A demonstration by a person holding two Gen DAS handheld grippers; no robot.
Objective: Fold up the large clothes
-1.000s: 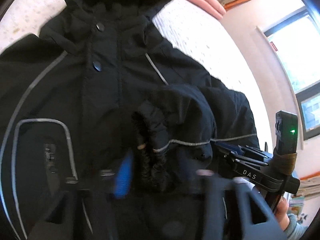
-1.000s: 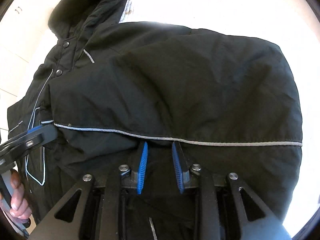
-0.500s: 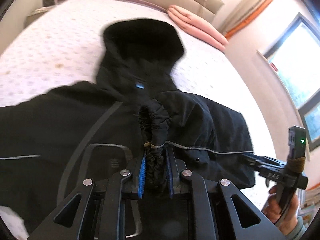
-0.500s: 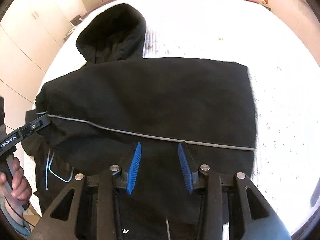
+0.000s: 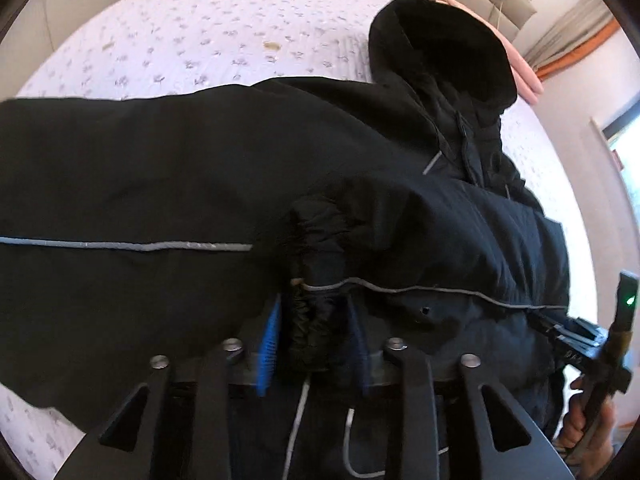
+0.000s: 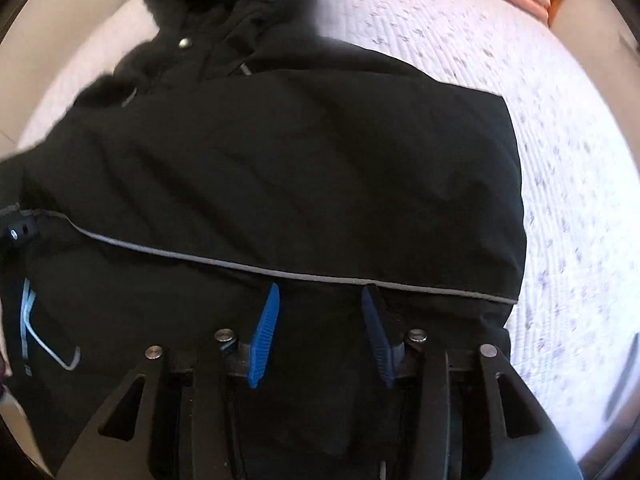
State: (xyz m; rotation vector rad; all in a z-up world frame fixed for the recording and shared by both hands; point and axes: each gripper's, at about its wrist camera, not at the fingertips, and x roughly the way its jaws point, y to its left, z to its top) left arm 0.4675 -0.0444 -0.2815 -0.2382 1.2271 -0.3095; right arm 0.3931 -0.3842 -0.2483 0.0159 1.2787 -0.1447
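A large black hooded jacket (image 5: 160, 184) with grey piping lies spread on the bed, its hood (image 5: 440, 48) toward the far right. One sleeve is folded across the body. Its gathered cuff (image 5: 316, 332) sits between the blue pads of my left gripper (image 5: 315, 308), whose jaws are opening, with small gaps beside the cuff. In the right wrist view my right gripper (image 6: 321, 288) hovers over the folded jacket (image 6: 280, 160) just below the piping. Its jaws are opening too, with nothing between them. The right gripper (image 5: 576, 336) also shows at the jacket's right edge.
A white quilted bed cover (image 5: 200, 32) surrounds the jacket, with bare cover to the right (image 6: 560, 160). Pink pillows (image 5: 524, 76) lie at the head of the bed. A hand (image 5: 588, 428) grips the right tool. A window (image 5: 628, 152) is on the right wall.
My left gripper carried the cuff sideways across the jacket, then spread its jaws off it. The right gripper's jaws widened over the folded jacket as it shifted closer.
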